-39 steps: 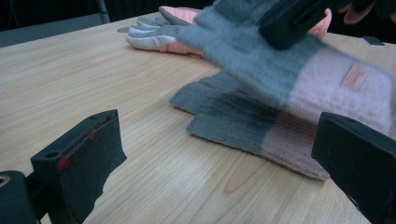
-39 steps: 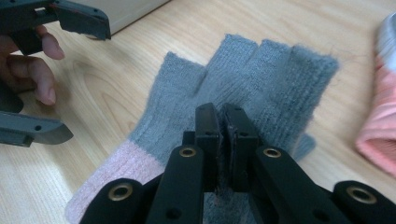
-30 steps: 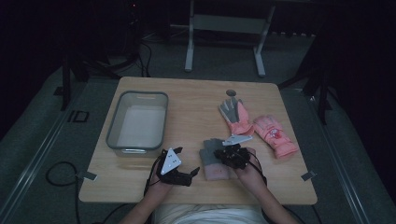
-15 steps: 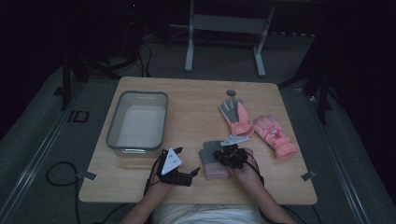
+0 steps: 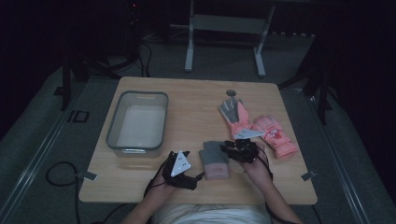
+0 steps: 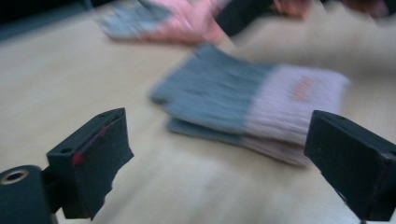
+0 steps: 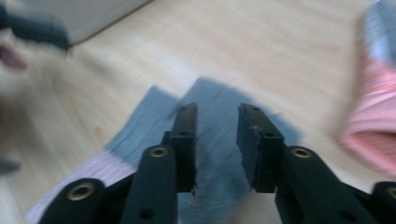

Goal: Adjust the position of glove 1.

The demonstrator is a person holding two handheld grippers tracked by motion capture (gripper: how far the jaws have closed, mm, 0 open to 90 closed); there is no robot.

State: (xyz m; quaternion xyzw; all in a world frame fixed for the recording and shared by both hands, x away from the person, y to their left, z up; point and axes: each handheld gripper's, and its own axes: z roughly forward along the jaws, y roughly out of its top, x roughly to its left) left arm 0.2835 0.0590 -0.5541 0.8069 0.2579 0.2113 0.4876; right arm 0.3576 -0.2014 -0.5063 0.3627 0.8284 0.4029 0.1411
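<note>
Over the last second the right gripper [image 5: 229,148] edges slightly toward the person along the near half of the table [image 5: 196,100], coming off the far end of the grey-and-pink mitten [image 5: 214,159] to sit over its grey part. Its jaws now stand a narrow gap apart above the grey knit. The left gripper [image 5: 192,177] holds almost the same spot beside the mitten's cuff, shifting only a touch, its jaws spread wide.
</note>
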